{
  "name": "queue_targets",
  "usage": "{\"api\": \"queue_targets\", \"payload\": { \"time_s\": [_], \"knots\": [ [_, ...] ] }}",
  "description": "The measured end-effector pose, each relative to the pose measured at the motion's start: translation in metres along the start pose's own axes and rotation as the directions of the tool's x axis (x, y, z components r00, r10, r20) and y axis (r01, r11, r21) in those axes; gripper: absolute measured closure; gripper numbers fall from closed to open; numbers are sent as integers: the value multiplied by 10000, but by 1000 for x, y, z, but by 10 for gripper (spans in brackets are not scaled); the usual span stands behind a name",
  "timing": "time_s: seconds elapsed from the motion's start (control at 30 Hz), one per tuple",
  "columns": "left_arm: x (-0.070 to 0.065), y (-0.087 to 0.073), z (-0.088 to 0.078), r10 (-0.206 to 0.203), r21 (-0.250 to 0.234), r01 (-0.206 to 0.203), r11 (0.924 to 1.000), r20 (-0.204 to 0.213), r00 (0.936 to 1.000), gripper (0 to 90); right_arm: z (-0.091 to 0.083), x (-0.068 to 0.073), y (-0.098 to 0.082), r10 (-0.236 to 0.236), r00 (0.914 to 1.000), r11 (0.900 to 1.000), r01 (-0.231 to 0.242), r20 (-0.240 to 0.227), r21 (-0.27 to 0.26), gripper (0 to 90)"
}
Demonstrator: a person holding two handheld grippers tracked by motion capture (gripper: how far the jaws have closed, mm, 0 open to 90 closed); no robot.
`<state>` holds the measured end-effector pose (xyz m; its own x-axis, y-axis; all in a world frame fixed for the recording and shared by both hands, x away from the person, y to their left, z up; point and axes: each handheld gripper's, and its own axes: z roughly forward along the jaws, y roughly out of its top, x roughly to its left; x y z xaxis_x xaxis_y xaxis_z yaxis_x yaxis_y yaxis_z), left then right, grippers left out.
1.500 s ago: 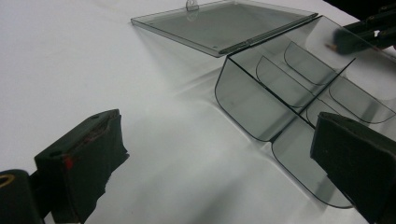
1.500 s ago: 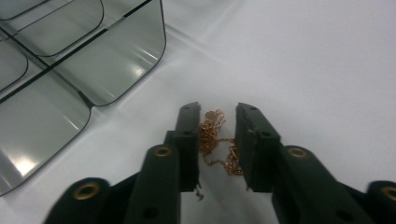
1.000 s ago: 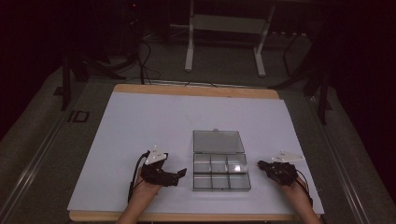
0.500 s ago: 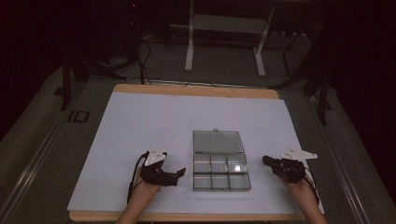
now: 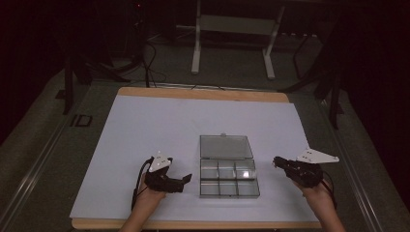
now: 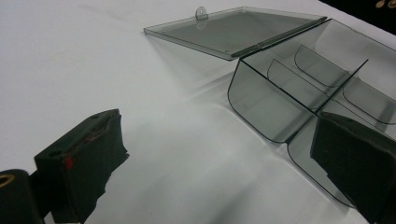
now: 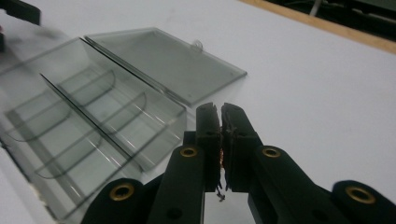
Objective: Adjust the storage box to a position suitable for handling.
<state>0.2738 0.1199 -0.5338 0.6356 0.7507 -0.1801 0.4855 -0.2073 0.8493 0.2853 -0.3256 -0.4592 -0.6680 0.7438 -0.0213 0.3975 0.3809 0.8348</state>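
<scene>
Left gripper (image 5: 186, 180), jaws spread wide with nothing between them, rests just left of a clear compartment box (image 5: 228, 179) near the white table's (image 5: 145, 125) front edge. Its lid (image 5: 226, 146) lies flat open on the far side; the six compartments look empty. Right gripper (image 5: 276, 161), jaws pressed together, hovers right of the box.

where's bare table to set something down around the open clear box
Bare white table spreads behind the box's flat lid and far left. Tighter spots flank the compartment box: left claw one side, right claw the other.
</scene>
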Motion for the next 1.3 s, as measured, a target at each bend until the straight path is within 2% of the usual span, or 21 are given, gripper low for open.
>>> {"api": "queue_targets", "payload": {
  "time_s": [0.33, 0.67, 1.07, 1.3],
  "knots": [
    [1, 0, -1, -88, -91, 88, 9999, 8, 10000, 34, -6, 15, 16, -154, 9992, 9991, 139, -368, -400, 864],
    [1, 0, -1, -60, -89, 60, 9999, 35, 10000, 34, 1, 35, 26, -631, 9940, 9970, 587, -894, -512, 864],
    [1, 0, -2, -32, -124, 33, 9999, 32, 10000, 33, 13, 60, 39, -1109, 9812, 9921, 998, -1582, -764, 864],
    [1, 0, -2, -5, -118, 6, 9999, 22, 10000, 34, 22, 74, 40, -1304, 9712, 9903, 1178, -1993, -739, 864]
  ]
}}
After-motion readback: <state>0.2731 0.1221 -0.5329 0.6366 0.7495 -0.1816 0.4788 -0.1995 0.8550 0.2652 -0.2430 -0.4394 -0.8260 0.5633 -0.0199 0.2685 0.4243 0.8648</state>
